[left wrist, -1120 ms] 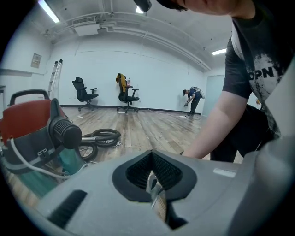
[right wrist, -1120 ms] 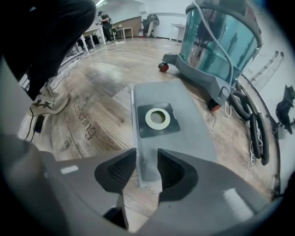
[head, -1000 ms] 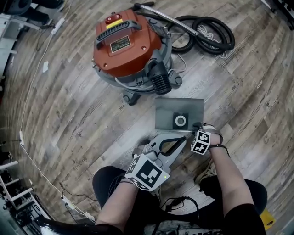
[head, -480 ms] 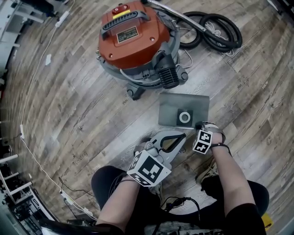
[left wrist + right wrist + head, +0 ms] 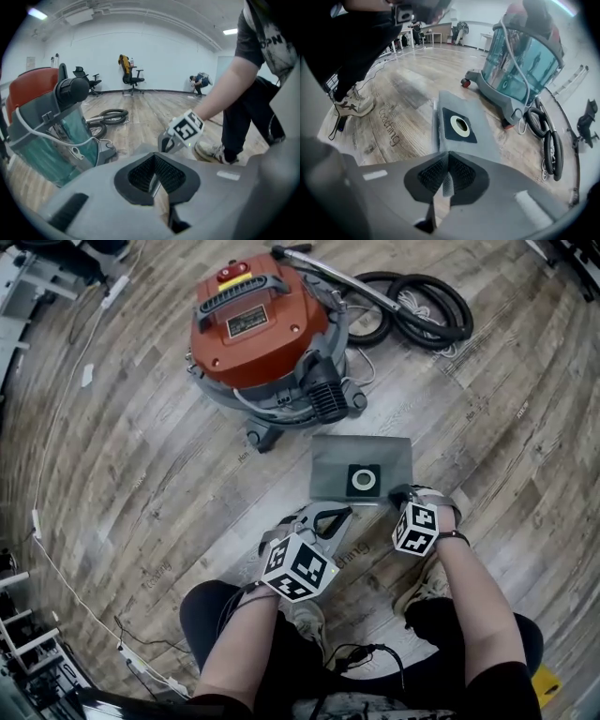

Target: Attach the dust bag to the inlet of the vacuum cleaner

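The right gripper [image 5: 448, 157] jaws were closed on the near edge of the dust bag [image 5: 487, 140]; the left gripper [image 5: 154, 161] jaws were closed on nothing. The bag lay on the floor [image 5: 398, 89], just beside the vacuum cleaner [image 5: 520, 65]. It appeared light and limp, with only the black collar [image 5: 451, 132] stiff, so the collar's edge was judged the better hold.

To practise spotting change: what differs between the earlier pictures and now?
The right gripper closed its jaws on the near corner of the dust bag, taking hold of it. The left gripper sank lower, jaws shut and empty. The vacuum cleaner and hose stayed put.
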The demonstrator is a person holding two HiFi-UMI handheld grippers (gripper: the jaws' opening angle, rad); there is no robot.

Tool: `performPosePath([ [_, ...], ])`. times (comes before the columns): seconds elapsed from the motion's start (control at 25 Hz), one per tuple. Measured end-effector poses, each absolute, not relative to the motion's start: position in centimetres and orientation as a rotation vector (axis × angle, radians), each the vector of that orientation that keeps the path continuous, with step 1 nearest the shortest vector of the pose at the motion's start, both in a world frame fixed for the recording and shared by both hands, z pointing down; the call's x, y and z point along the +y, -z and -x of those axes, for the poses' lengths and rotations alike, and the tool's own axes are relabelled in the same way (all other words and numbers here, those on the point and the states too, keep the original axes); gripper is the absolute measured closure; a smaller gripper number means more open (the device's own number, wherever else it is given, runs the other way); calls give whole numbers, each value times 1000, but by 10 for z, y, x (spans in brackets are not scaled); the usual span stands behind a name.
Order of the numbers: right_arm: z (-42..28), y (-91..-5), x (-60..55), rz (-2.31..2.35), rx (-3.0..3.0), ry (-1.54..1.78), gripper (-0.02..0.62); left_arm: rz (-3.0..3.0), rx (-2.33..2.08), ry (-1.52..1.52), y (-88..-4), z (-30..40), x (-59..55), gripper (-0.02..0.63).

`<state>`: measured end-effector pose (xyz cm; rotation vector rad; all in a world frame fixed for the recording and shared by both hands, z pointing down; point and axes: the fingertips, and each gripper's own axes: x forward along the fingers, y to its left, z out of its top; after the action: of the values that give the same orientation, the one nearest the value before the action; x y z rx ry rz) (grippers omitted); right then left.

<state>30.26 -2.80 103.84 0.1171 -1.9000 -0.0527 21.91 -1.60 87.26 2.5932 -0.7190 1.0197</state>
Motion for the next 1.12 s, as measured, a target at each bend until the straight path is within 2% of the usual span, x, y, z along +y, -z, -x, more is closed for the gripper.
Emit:
performPosePath([
  [0.12,-300,-1017,-34,-148,-1943,28,588,-2578,-687,-1259,-908,-208,-8,604],
  [0.2,-299,-1009,-33,-161,-1965,6,588,-2536,-620,-1371,-933,-205,2,424],
  [0.52,-285,-990,-9,-155,-2077,-67,588,-2533,-526,-1804,-1000,-209,3,373],
  [0.8,-287,-973,-11,-217,-2148,-127,589,-2510,-525,-1884,-1027,-204,-6,380],
  [0.88,-289,-973,-10,-218,-2150,-140,589,-2532,-546,-1889,-1026,-206,-12,435],
  [0.96,-291,-973,-10,-225,-2154,-159,589,-2555,-559,-1895,-1025,-209,-16,527],
  [1.12,-296,-973,-14,-259,-2161,-180,588,-2572,-610,-1847,-1016,-213,-26,560],
])
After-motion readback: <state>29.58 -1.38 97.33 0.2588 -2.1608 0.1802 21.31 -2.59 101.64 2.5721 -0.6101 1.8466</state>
